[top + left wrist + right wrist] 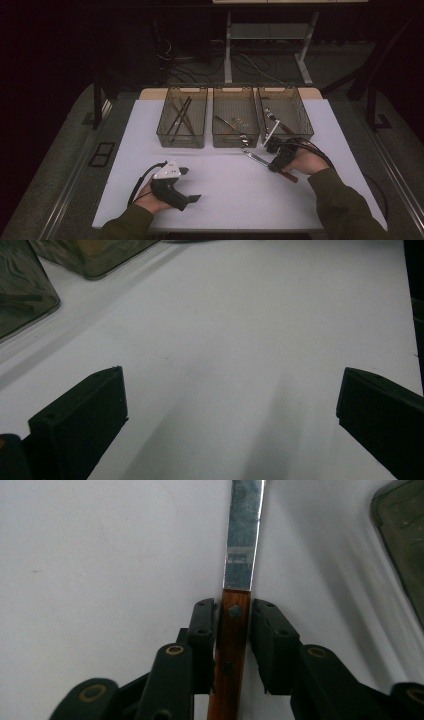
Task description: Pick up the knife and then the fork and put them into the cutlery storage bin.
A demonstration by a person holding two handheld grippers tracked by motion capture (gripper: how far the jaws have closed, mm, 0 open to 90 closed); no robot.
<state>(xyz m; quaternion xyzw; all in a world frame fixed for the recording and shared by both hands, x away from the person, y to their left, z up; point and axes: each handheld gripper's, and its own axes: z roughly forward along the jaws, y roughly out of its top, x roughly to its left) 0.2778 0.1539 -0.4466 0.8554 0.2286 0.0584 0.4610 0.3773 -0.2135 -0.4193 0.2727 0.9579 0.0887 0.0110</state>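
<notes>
Pinching the knife by its wooden handle, right gripper clenched.

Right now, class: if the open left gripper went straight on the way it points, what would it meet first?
Probably nothing soon: the left gripper faces bare white table; the smoky transparent plastic bins lie off to its side, though depth is unclear.

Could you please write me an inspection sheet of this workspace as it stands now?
Surface: white rectangular table top, bare around the left gripper.
Job's things: wooden-handled knife with a flat steel blade, lying on the surface; three clear brown plastic bins in a row at the far edge, utensils inside.
Clutter: nothing seen.
Grippers: left gripper open, holding nothing; right gripper shut on the knife's handle.
Cables: black cable trailing from the left gripper; loose wires on the floor.
Surroundings: dark room, metal table legs behind.
</notes>
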